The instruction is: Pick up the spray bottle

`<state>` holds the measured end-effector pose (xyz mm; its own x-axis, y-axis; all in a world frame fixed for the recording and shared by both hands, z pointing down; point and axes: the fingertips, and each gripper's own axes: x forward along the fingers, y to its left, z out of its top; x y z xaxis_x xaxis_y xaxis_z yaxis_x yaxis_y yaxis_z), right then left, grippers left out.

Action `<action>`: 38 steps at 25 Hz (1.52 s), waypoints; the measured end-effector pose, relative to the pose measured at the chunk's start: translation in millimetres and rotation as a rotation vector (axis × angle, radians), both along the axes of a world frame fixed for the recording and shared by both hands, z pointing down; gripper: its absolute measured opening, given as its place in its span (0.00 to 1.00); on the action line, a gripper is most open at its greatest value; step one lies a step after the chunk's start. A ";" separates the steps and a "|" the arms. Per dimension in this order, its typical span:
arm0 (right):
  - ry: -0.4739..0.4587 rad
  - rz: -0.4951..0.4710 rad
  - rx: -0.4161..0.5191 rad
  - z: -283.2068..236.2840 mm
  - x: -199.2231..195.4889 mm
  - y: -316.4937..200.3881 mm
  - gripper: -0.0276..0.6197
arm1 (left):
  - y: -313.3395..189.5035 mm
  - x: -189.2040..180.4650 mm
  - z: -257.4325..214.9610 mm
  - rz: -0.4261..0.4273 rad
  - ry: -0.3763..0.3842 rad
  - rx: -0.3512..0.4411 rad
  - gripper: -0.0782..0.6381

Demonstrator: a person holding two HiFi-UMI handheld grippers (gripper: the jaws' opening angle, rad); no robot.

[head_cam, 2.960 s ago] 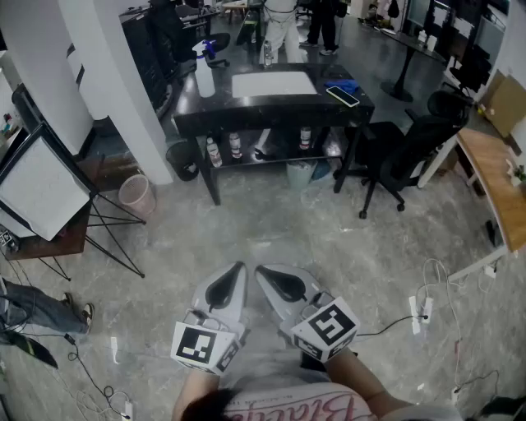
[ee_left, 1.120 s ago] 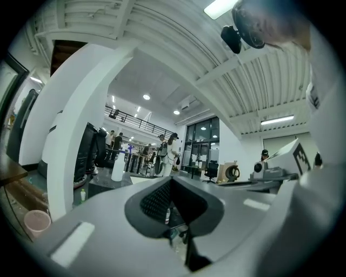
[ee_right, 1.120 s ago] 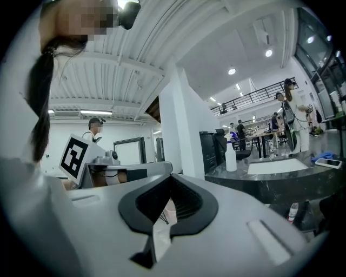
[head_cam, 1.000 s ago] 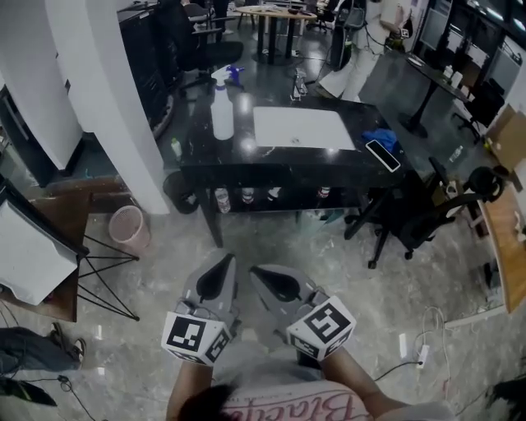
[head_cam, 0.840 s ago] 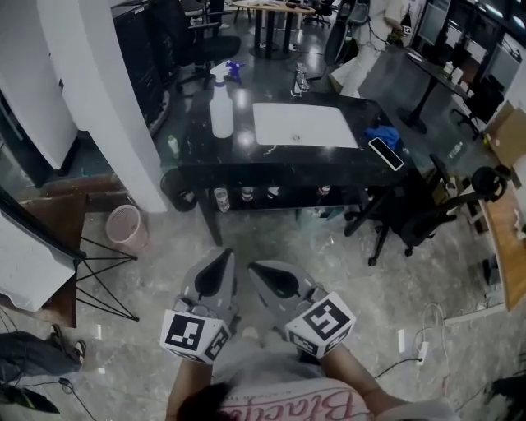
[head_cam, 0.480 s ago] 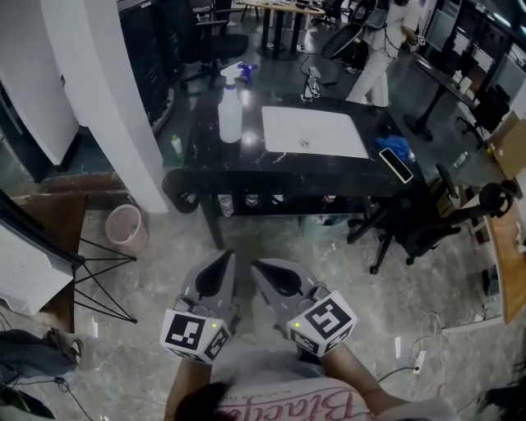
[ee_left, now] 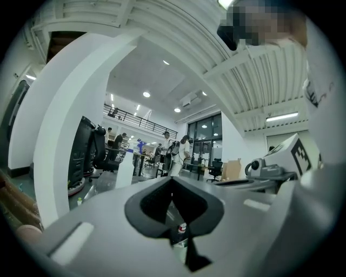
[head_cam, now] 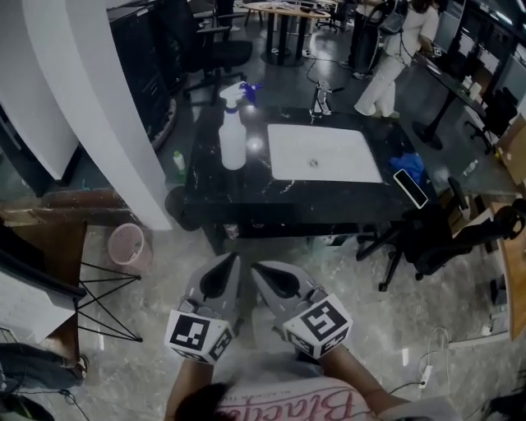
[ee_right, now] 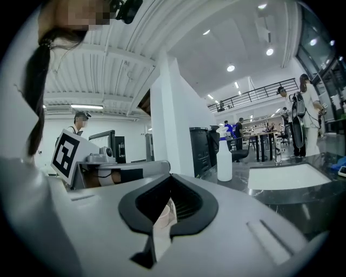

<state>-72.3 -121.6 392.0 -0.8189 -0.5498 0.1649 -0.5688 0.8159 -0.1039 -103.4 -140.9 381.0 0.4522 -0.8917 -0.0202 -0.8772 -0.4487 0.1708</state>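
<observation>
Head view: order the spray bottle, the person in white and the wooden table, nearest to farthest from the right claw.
1. The spray bottle: left part of the black table, ahead of the right claw.
2. The person in white: standing just beyond that table, upper right.
3. The wooden table: top edge, deepest in the room.
</observation>
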 end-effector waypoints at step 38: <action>0.062 0.036 -0.009 -2.3 -7.3 -281.2 0.05 | -360.9 -31.3 105.8 0.008 -0.229 -0.106 0.76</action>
<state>-79.6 -402.7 389.7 -0.7864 -0.5773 0.2199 -0.6037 0.7937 -0.0752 -134.7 -501.8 486.8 0.4414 -0.8797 0.1770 -0.8949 -0.4461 0.0145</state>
